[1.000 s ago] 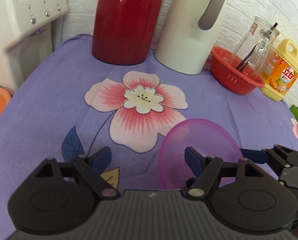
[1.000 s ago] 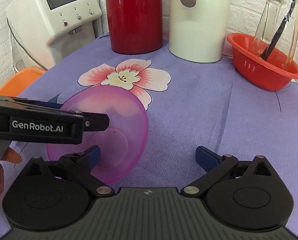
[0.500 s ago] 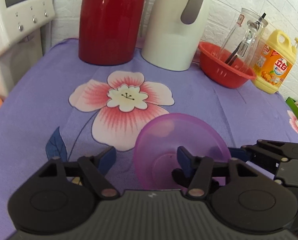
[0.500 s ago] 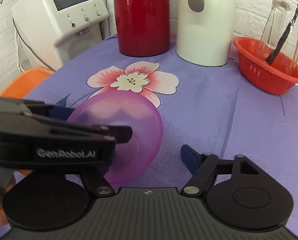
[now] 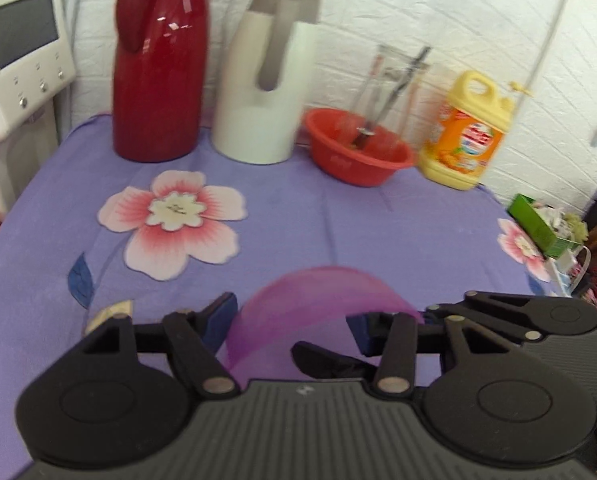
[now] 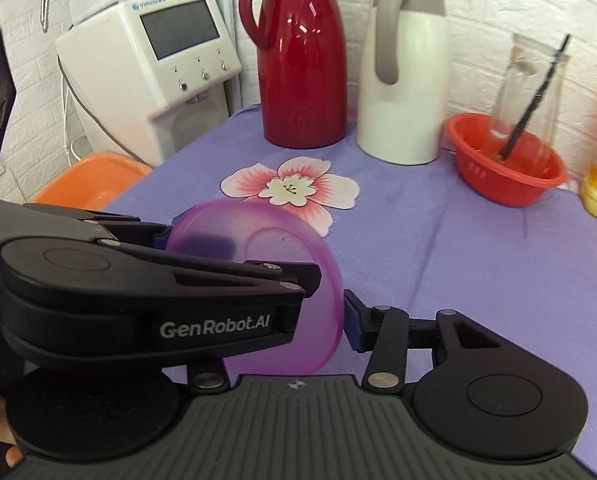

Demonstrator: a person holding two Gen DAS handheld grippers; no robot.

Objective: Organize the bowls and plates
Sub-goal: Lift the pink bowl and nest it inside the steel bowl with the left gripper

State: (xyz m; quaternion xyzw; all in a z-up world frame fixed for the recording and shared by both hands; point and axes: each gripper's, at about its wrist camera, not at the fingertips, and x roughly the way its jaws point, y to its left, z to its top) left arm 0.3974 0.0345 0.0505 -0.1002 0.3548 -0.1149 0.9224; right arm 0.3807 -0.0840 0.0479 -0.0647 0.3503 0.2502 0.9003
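Lifted off the purple cloth (image 6: 438, 240) where it had lain tilted a second earlier, the translucent purple bowl (image 6: 258, 248) now stood almost on edge between the two tools, and both cameras had risen with it. The right gripper (image 6: 298, 320) was closed on the bowl's near rim, its right finger pad (image 6: 352, 326) pressed against the outer wall; the other finger was hidden behind the left tool. The left gripper (image 5: 294, 320) sat wide apart around the bowl (image 5: 318, 300), one pad (image 5: 218, 316) just beside the rim and clear of it, so it held nothing and looked more like a steadying guard. Crossing the two tools this way probably kept the slippery bowl from swinging while it was carried. Farther back stood the red flask (image 6: 302, 60) and white jug (image 6: 402, 80), with the red basin (image 6: 506, 168) well apart to the right.
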